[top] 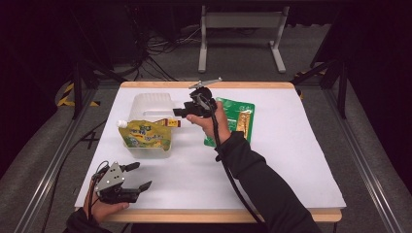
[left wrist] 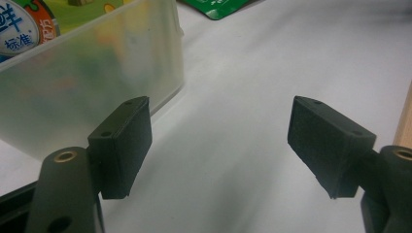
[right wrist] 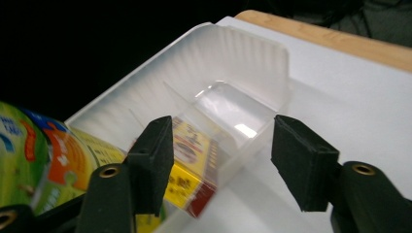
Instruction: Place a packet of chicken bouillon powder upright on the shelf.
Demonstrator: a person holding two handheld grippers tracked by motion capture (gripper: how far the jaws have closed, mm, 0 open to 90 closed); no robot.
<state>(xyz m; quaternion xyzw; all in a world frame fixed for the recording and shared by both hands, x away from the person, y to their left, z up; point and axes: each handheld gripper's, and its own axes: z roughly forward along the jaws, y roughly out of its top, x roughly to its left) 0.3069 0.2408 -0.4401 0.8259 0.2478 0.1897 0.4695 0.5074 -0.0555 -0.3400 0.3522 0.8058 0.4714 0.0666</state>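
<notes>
Just ahead of the right gripper, a small yellow-and-red packet lay across the near rim of the clear plastic bin, beside the left fingertip and not between the pads. Jaws stood moderately wide, gripping nothing; the packet looked freshly let go, though whether the pad grazed it was hard to tell. A yellow-green spout pouch rested in the same bin, propped on its near wall, likely sorted there. Behind the right hand, a green sachet lay flat on the white table, probably the next pick. Near the table's front corner, the left gripper hovered with jaws wide and empty, the bin's wall off its left fingertip, apparently idle.
</notes>
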